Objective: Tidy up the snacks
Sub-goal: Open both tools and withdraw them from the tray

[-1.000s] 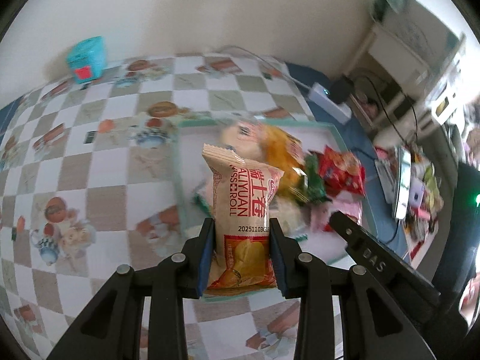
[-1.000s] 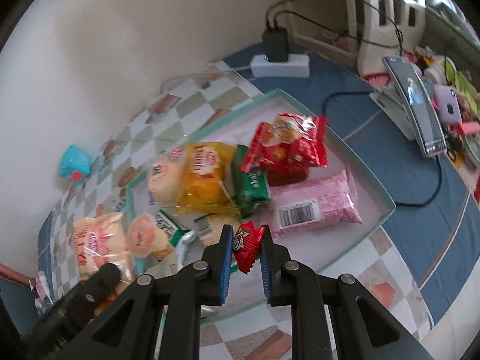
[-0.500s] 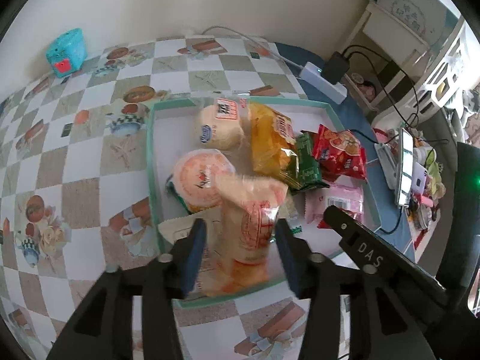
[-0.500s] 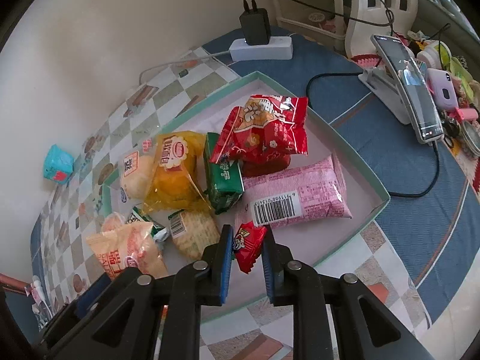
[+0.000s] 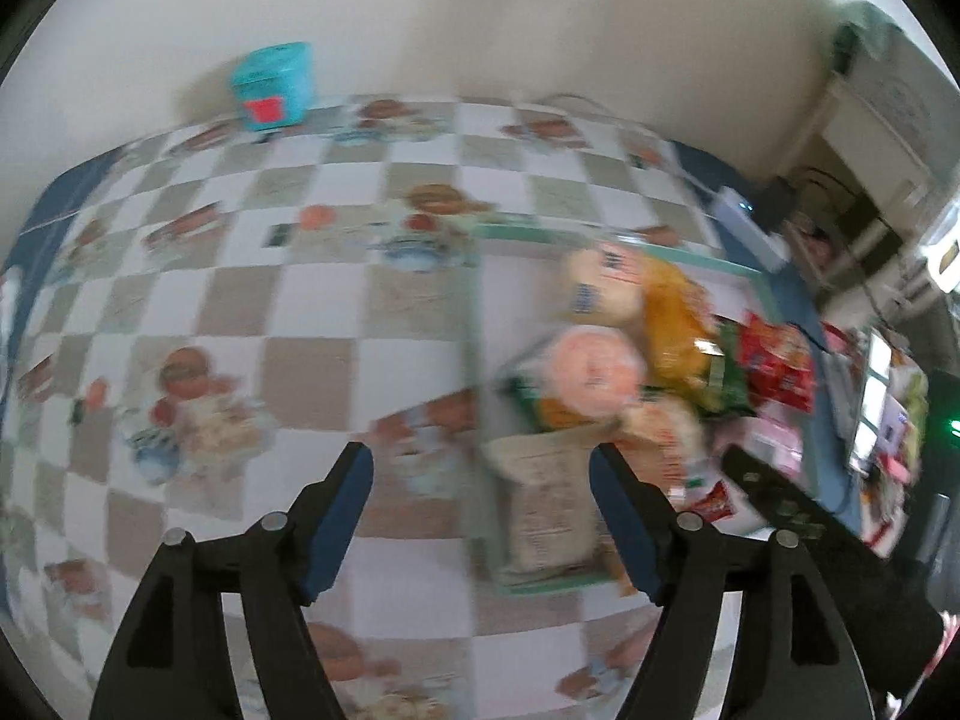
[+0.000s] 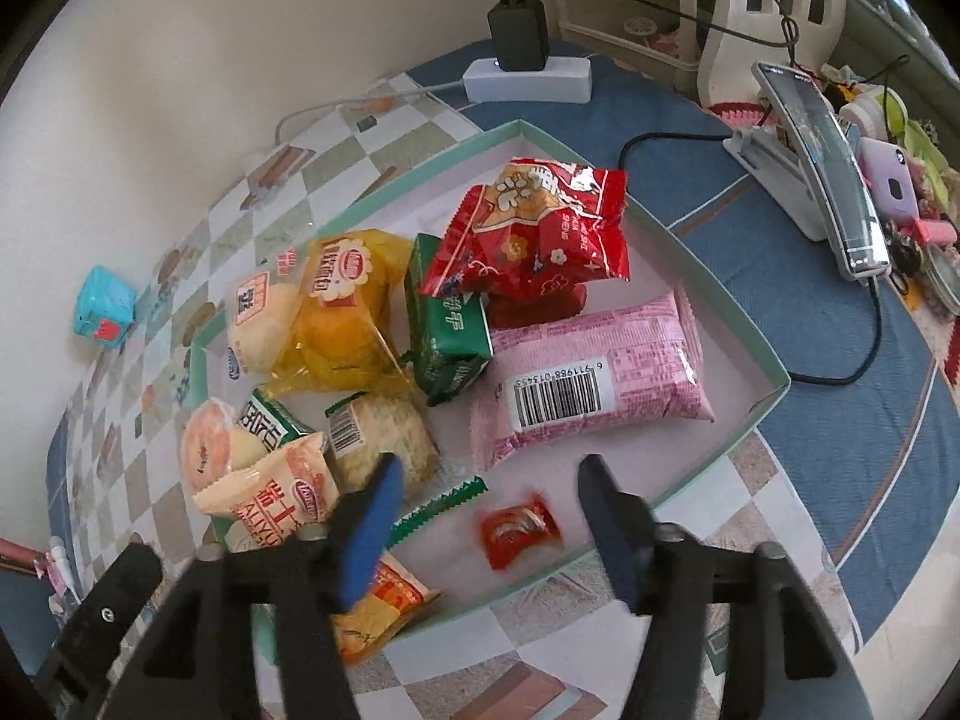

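Both tongs are gaping wide, gripping nothing: right tongs [image 6: 486, 489] hovering over the tray [image 6: 708, 264], red candy [image 6: 519, 531] lying at six o'clock; left tongs [image 5: 480, 480] probably above the bench [image 5: 300, 312], view blurred.

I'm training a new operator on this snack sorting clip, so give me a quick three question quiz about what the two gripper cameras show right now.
1. True or false: the right gripper is shut on the small red foil candy packet.
2. Which lies directly beside the pink barcoded wrapper in the shallow mint-green cardboard tray? A) green carton B) turquoise box C) phone
3. Fill in: the left gripper holds ____.

Key: 1 false, it is open and the packet lies in the tray; 2 A; 3 nothing.
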The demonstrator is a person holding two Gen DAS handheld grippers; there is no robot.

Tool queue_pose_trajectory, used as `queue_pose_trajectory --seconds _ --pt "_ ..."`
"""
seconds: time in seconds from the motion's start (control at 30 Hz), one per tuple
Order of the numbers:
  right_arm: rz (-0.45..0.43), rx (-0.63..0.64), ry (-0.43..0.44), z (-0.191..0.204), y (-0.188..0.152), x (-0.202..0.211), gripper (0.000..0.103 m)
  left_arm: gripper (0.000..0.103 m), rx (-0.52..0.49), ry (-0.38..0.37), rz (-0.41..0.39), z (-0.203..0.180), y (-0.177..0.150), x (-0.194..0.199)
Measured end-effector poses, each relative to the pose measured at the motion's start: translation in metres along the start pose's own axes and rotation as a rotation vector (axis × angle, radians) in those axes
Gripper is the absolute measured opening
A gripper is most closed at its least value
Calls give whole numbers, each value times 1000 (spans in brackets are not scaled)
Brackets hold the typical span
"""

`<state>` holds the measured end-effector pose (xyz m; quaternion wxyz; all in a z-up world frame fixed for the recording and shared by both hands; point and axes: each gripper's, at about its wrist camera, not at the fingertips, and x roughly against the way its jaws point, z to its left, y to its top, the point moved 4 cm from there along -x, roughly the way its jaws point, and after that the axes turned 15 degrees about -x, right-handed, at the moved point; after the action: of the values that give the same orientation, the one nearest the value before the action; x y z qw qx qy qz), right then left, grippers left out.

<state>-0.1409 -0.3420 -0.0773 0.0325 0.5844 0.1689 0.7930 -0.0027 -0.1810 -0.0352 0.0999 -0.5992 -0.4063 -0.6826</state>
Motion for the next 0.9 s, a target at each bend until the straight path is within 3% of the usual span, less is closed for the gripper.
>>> queue_pose_trajectory --seconds 0.07,0.23,0.3,0.4,0.9 --pt "-7 21 -10 2 -4 2 71 84 33 47 7 15 -5 2" --pt "-21 86 -13 10 -15 8 83 85 84 169 21 45 -20 6" --pt "-35 110 -7 14 -18 12 89 92 95 216 25 56 -26 9" --pt "-59 156 6 23 -26 19 103 93 110 260 22 66 -34 14" --pt "-74 348 39 46 -84 43 103 94 84 320 64 70 -69 28"
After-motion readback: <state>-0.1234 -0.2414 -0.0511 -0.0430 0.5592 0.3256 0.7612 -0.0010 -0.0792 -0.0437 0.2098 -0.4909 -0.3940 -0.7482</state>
